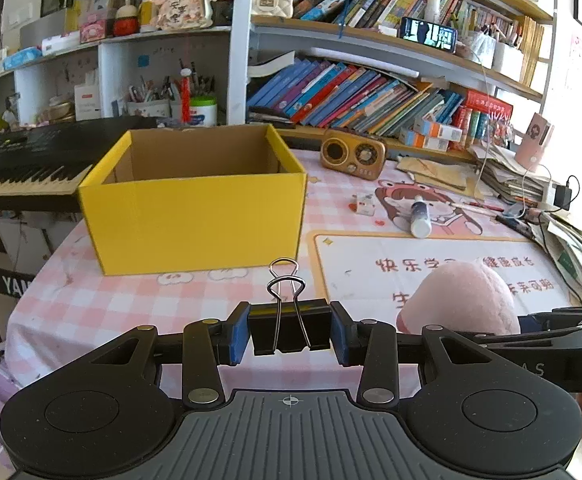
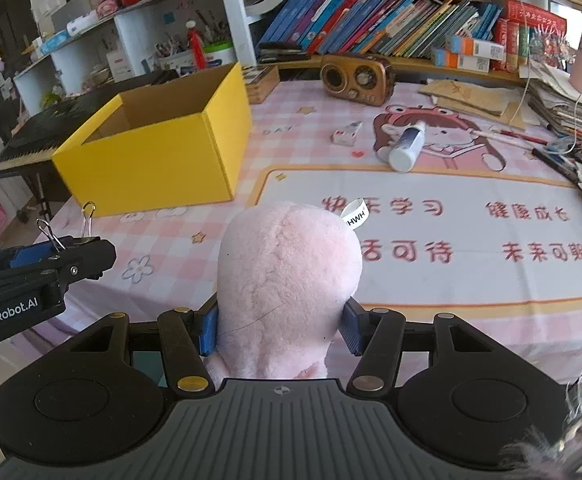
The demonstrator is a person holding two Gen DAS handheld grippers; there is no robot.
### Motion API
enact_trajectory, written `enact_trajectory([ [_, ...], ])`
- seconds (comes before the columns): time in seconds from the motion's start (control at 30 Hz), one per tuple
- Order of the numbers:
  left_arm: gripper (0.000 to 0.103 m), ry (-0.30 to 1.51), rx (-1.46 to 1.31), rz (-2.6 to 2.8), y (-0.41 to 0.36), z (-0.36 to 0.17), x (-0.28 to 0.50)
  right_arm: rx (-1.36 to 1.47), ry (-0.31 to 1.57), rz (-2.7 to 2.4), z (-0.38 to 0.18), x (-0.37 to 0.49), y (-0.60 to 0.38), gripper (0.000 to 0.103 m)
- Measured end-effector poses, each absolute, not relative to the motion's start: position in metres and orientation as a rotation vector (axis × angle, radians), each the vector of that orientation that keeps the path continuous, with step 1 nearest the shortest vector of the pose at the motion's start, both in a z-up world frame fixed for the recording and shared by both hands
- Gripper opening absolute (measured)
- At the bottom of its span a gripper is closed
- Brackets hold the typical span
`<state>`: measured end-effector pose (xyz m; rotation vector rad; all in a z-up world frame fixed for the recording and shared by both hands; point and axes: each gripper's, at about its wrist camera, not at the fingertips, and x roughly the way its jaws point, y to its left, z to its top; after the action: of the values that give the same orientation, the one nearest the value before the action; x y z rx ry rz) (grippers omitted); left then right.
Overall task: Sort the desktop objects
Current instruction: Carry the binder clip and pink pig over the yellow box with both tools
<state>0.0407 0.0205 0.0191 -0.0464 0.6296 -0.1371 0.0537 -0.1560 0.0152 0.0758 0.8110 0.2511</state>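
Now | left fingers (image 1: 290, 330) clamp binder clip (image 1: 290, 330) | right fingers (image 2: 280, 330) squeeze pink plush (image 2: 287, 280)

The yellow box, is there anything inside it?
The yellow box is open on top, and only its bare brown inner walls show. Its near walls hide the floor, so something small lying low could be in there unseen.

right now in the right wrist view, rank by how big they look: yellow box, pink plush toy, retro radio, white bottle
1. pink plush toy, though it is nearest the camera, so unsure against the box
2. yellow box
3. retro radio
4. white bottle
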Motion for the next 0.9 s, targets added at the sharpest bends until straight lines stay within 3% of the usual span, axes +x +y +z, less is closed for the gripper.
enact_trajectory([
  [0.9,0.039,0.637,-0.099,-0.038,0.085,0.014,0.017,-0.002,0.847,0.397,0.01,0.044,-0.08,0.054],
])
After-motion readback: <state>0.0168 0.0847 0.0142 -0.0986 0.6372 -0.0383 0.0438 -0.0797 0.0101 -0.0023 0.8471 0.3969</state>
